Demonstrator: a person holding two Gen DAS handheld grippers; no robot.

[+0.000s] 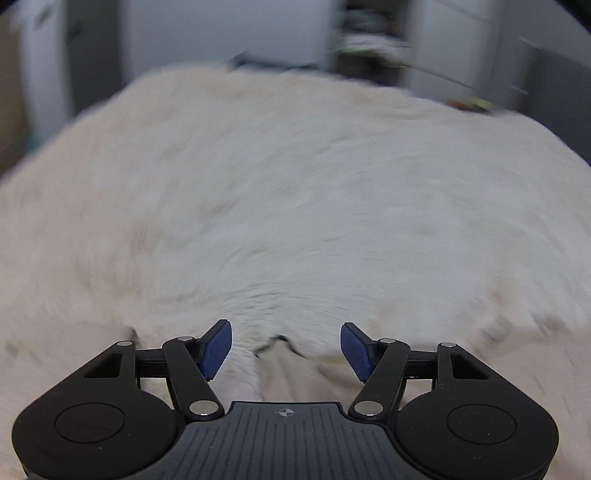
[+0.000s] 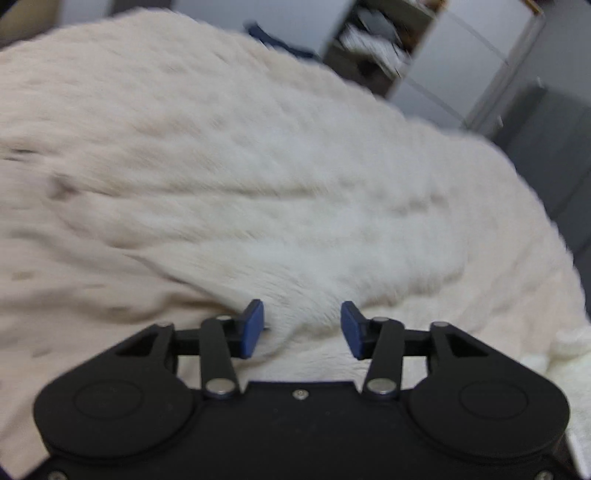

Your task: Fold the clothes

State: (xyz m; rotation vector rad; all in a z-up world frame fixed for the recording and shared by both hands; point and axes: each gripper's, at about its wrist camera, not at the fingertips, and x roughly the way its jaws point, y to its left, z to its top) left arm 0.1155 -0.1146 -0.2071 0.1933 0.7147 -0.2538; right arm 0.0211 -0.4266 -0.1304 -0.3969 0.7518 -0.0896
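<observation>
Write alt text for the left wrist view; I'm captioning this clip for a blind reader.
An open left gripper with blue pads hovers over a fluffy white garment that fills most of the blurred picture, nothing between its jaws. Grey furniture shows dimly beyond.

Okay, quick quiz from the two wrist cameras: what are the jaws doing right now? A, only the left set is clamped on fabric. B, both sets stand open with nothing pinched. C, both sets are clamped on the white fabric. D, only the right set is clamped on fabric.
B: the left gripper and right gripper both show a clear gap between blue pads, with the white fuzzy fabric lying unpinched beyond them.
</observation>
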